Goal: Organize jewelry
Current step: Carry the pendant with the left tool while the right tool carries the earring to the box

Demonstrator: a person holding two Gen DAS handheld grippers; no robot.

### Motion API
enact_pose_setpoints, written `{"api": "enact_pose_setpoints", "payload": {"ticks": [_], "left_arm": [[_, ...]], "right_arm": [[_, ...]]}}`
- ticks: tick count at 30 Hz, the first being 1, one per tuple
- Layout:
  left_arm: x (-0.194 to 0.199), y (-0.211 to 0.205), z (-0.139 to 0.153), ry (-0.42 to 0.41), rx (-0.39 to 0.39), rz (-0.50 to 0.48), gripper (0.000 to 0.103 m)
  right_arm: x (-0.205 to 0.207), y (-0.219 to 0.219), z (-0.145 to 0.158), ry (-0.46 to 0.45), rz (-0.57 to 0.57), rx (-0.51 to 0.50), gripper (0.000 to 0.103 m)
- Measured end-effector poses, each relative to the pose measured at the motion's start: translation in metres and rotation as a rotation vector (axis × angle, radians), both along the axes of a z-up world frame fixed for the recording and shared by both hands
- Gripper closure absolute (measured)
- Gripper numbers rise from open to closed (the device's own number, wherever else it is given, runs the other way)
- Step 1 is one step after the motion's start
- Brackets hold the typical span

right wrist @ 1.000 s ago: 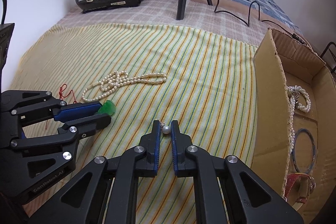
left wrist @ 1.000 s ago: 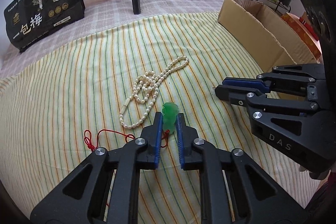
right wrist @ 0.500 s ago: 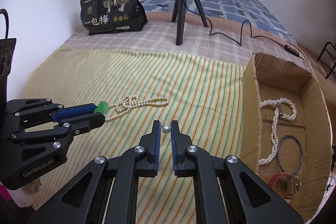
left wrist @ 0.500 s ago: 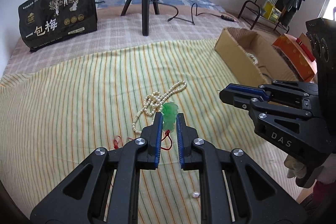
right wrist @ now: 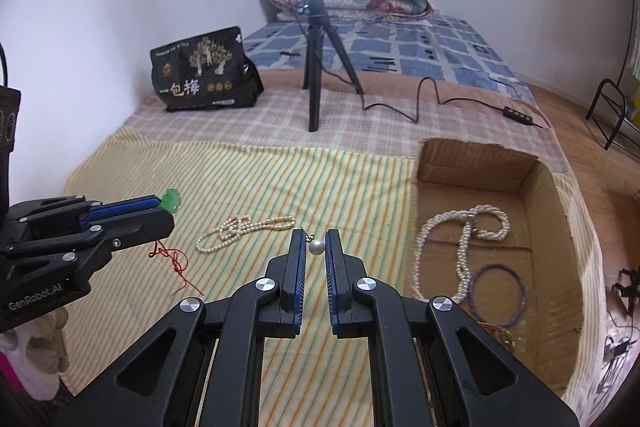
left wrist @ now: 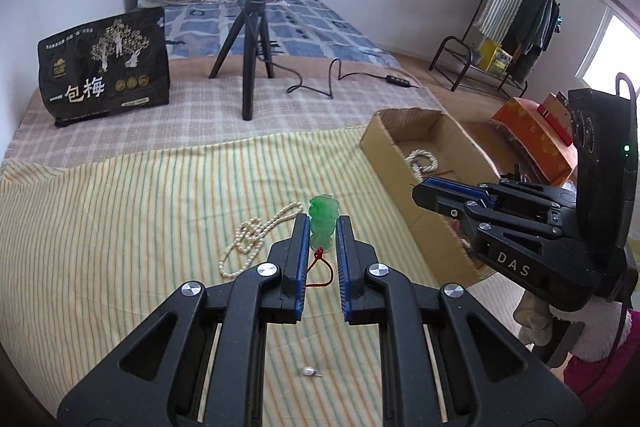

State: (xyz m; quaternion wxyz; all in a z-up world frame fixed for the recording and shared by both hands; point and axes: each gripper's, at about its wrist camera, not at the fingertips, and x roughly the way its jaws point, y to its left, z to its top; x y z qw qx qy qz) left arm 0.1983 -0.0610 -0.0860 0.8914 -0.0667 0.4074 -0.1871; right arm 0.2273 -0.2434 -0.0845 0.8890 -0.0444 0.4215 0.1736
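My left gripper [left wrist: 321, 223] is shut on a green jade pendant [left wrist: 323, 217] and holds it above the striped cloth; its red cord [right wrist: 176, 263] hangs down. My right gripper [right wrist: 316, 247] is shut on a pearl earring [right wrist: 316, 247], raised above the cloth, left of the cardboard box [right wrist: 554, 187]. The right gripper shows in the left wrist view [left wrist: 424, 193] beside the box [left wrist: 384, 147]. A pearl necklace [right wrist: 244, 227] lies on the cloth. Another pearl earring [left wrist: 309, 371] lies on the cloth under my left gripper.
The box holds a pearl necklace [right wrist: 464, 231], a blue bangle [right wrist: 498, 283] and a strap at its near end. A ring-light tripod [right wrist: 316, 67] with cable and a black bag [right wrist: 204, 75] stand at the back. A clothes rack [left wrist: 512, 27] is far right.
Both grippers have risen well above the cloth with their pieces. The pendant's red cord has lifted off the cloth. The box interior has come into view.
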Motion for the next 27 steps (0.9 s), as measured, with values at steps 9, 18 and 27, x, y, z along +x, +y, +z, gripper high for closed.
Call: {"api": "enact_pose_setpoints", "payload": {"ticks": [9,18,27], "left_arm": [[-0.006,-0.039,0.028,-0.046,-0.05,-0.055,0.092],[-0.017,-0.083,0.064,-0.105,-0.09,-0.119,0.092],[-0.021,-0.126,0.069,-0.099,-0.103,-0.177,0.092]], "right_arm": [[-0.011,-0.039,0.019,-0.038,-0.061,0.014,0.095],[-0.024,-0.088,0.032,-0.063,-0.148,0.034,0.095],[-0.029,-0.128,0.027,-0.047,-0.22,0.042,0.095]]}}
